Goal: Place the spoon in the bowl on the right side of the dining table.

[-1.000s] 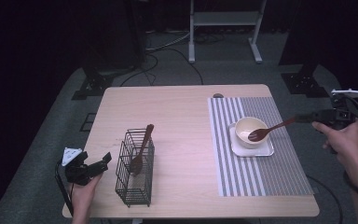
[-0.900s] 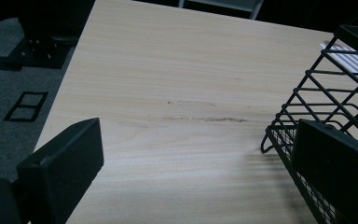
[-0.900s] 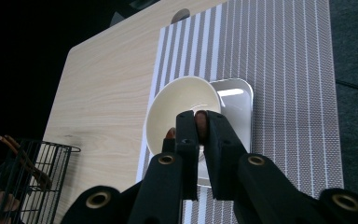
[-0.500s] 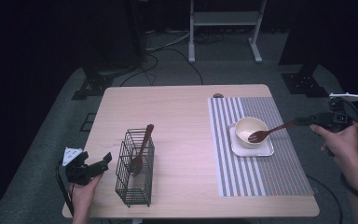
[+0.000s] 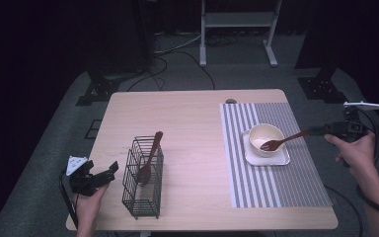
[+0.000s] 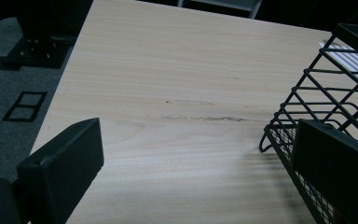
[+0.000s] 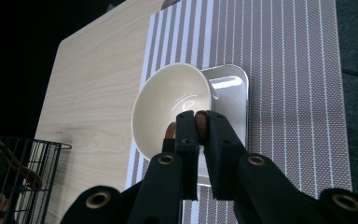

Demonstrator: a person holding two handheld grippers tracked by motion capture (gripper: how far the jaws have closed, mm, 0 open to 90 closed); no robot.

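Right claw [image 5: 321, 131] pinches wooden fork [image 5: 282, 141] by handle tip, tines over bowl [image 5: 265, 138]. Long lever: fork may swivel, tip bowl. Left claw [image 5: 109, 171] spread, idle.

No words, labels, brands, numbers or signs can be read anywhere in these views.
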